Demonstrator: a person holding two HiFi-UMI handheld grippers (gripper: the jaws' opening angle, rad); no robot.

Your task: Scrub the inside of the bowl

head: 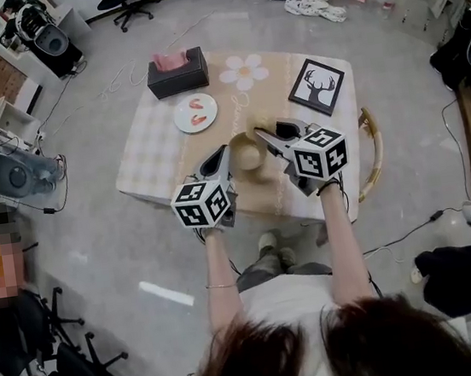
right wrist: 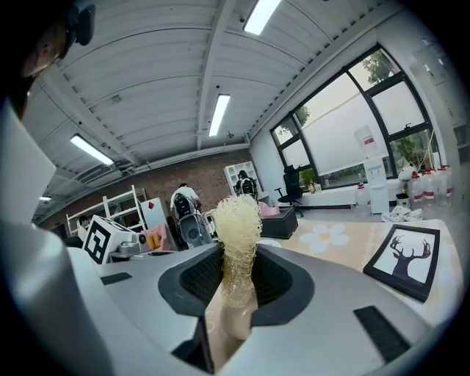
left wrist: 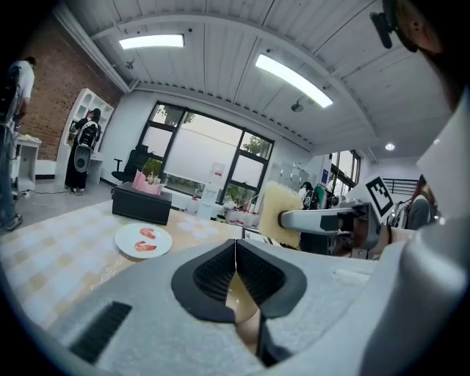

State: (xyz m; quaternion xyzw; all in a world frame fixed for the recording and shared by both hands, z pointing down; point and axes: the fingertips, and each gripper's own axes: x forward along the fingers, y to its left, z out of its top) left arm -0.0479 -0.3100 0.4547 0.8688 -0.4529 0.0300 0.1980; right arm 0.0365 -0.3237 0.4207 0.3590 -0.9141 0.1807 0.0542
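Observation:
A tan bowl (head: 247, 157) is held over the near part of the table (head: 153, 151). My left gripper (head: 226, 153) reaches it from the left and is shut, with the bowl's thin rim (left wrist: 239, 305) showing between its pads (left wrist: 220, 275). Coming in from the right, my right gripper (head: 261, 134) is shut on a pale yellow mesh scourer (head: 254, 125), which stands up from its jaws (right wrist: 236, 220). In the left gripper view the scourer (left wrist: 281, 213) hangs just above and to the right of my jaws. The bowl's inside is hidden.
On the table lie a white plate (head: 195, 112) with pink food, a dark tissue box (head: 177, 72), a flower mat (head: 244, 71) and a framed deer picture (head: 317, 86). A chair back (head: 375, 156) curves round the table's right edge. People and equipment stand at the far left.

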